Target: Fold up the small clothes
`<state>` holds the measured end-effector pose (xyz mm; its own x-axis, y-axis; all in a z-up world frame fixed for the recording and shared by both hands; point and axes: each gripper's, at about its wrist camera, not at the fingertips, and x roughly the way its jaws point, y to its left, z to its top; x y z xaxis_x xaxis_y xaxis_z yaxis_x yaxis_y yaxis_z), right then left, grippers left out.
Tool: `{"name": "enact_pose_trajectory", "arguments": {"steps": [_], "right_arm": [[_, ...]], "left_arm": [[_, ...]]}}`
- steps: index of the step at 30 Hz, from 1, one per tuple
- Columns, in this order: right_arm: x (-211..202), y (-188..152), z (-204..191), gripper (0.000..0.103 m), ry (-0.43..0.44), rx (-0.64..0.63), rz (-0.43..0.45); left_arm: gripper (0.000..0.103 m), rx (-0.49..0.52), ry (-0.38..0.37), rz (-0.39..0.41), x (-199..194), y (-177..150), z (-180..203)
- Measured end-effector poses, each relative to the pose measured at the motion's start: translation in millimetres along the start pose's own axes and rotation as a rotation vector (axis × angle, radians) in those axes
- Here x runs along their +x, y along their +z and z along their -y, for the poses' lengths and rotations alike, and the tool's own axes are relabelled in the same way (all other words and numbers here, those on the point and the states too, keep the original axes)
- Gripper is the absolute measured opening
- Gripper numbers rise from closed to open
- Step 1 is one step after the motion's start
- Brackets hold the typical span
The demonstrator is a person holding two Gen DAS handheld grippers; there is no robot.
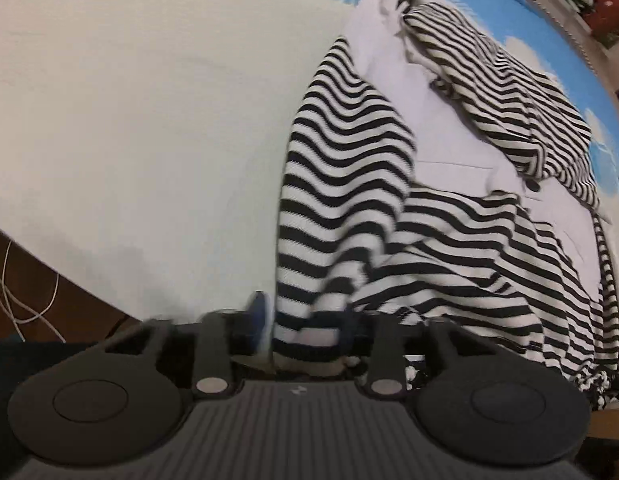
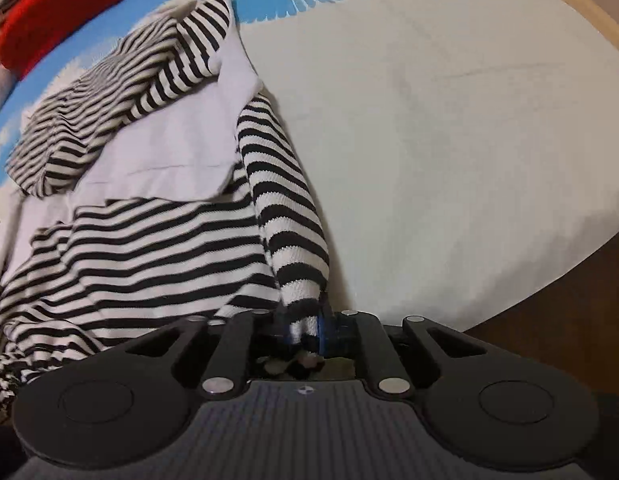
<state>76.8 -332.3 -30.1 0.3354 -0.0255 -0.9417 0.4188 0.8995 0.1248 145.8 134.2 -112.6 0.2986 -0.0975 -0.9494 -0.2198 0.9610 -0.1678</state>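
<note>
Both tools, left tool [image 1: 305, 334] and right tool [image 2: 303, 330], pinch black-and-white striped knit top [image 1: 449, 240] near bed [image 1: 129, 120] edge, ready to fold.

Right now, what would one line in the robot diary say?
step: folding | left claw: shut on striped sweater | right claw: shut on striped sweater | surface: bedsheet | nearby: red cloth

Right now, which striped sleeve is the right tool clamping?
The near sleeve, running straight into the right tool; the far sleeve lies folded across the white panel.
</note>
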Motion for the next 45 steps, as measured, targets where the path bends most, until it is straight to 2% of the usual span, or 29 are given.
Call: {"name": "enact_pose_trajectory", "arguments": {"steps": [4,8,9,11,12,13,14,15,16,20,23,27,30,33,35,36,39,45], "right_arm": [[-1,3,-2,0.031,-0.006,0.015,0.008],[6,-1,-4,0.037,-0.024,-0.004,-0.021],[8,-2,-6,0.037,-0.025,-0.011,-0.025],[9,-4,-8,0.037,-0.027,-0.029,-0.029],[9,-4,-9,0.036,-0.024,-0.039,-0.031],[9,-4,-10,0.031,-0.018,-0.049,-0.034],[9,-5,-11,0.026,-0.010,-0.058,-0.034],[8,-5,-12,0.016,0.002,-0.066,-0.032],[7,-5,-12,0.011,0.012,-0.073,-0.025],[-2,-5,-10,0.009,0.021,-0.068,0.024],[-1,-5,-9,0.011,0.020,-0.069,0.014],[6,-11,-17,0.022,-0.009,-0.132,-0.025],[8,-14,-22,0.022,-0.029,-0.185,-0.026],[8,-12,-20,0.021,-0.023,-0.180,-0.029],[5,-12,-19,0.013,-0.010,-0.174,-0.023],[4,-12,-19,0.010,-0.005,-0.173,-0.014],[-8,-10,-19,0.008,0.016,-0.152,0.043],[-59,2,-11,0.006,0.122,-0.093,0.219]], "left_arm": [[0.051,-0.016,-0.020,-0.007,-2,1,-3],[0.049,0.021,0.002,-0.006,1,-3,4],[0.046,0.035,0.007,-0.002,1,-4,6],[0.033,0.058,0.007,0.009,6,-4,12],[0.025,0.067,0.004,0.014,6,-5,15],[0.018,0.078,0.001,0.022,6,-5,18],[0.015,0.091,-0.001,0.027,6,-6,20],[0.011,0.105,-0.001,0.032,6,-7,22],[0.009,0.119,0.000,0.039,5,-8,25],[0.009,0.142,0.002,0.059,3,-9,27],[0.011,0.134,0.000,0.053,4,-8,26],[0.014,0.160,0.016,0.042,8,-10,28],[0.014,0.192,0.030,0.044,9,-12,32],[0.014,0.203,0.036,0.050,9,-13,33],[0.009,0.201,0.028,0.056,8,-13,32],[0.007,0.201,0.021,0.063,6,-13,32],[0.006,0.205,0.007,0.095,-5,-14,32],[0.006,0.174,-0.104,0.198,-60,-4,28]]}}
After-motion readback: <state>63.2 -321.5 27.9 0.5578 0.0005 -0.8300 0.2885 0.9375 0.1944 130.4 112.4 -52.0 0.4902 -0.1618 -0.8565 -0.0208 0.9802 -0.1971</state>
